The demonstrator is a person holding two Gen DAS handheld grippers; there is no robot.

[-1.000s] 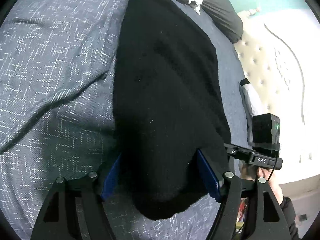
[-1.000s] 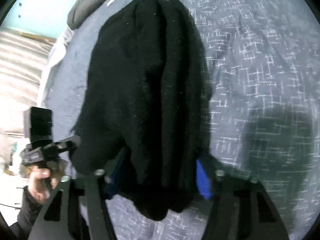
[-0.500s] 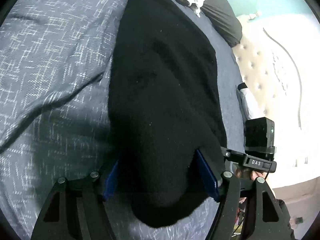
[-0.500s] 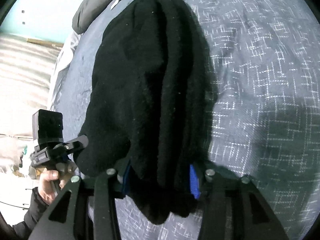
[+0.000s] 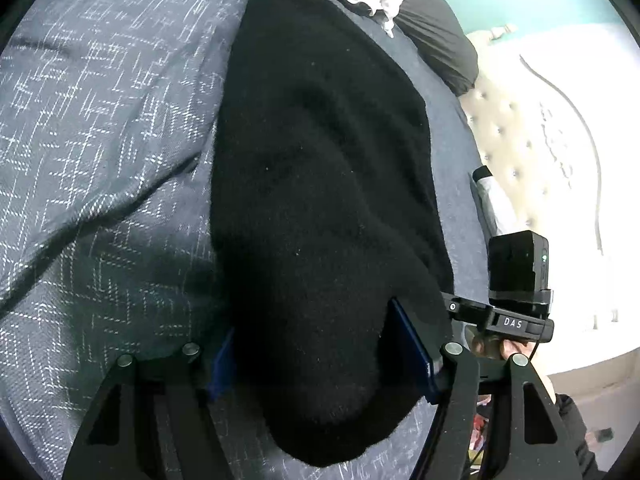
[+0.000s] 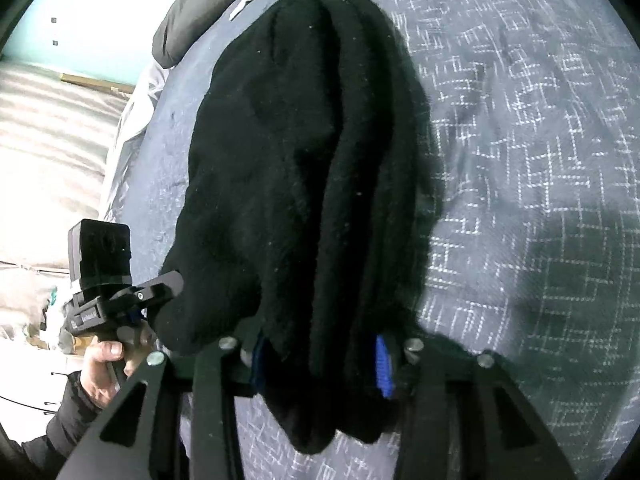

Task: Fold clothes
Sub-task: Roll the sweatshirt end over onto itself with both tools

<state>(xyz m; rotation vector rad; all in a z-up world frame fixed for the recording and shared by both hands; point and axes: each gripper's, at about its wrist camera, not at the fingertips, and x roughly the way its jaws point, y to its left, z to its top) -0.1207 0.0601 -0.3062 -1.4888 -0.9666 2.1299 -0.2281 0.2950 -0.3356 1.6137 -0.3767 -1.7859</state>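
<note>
In the left wrist view, the black fleece garment (image 5: 320, 184) fills the centre, running from 12 o'clock down to 6 o'clock over the patterned grey-blue bedspread (image 5: 100, 128). L gripper (image 5: 324, 354) has its jaws fairly wide but clamped on the garment's thick near end, blue pads (image 5: 412, 344) pressed into the fabric. Vs 1 s ago the cloth sits a bit higher and nearer the lens, so prob. a lift or carry, not a lay-down. R gripper (image 5: 516, 308) shows at 4 o'clock. Dark clothes pile (image 5: 436, 28) at 1 o'clock. No containers in sight.

In the right wrist view, same garment (image 6: 304, 168), bunched in lengthwise folds, hangs from 12 to 6 o'clock. R gripper (image 6: 318, 354) is closed on the bundle; jaws narrower than 1 s ago, so grip has tightened. L gripper (image 6: 120, 300) at 8 o'clock, person's hand (image 6: 108, 364) on it. Fold stage: can't tell. No containers here either.
</note>
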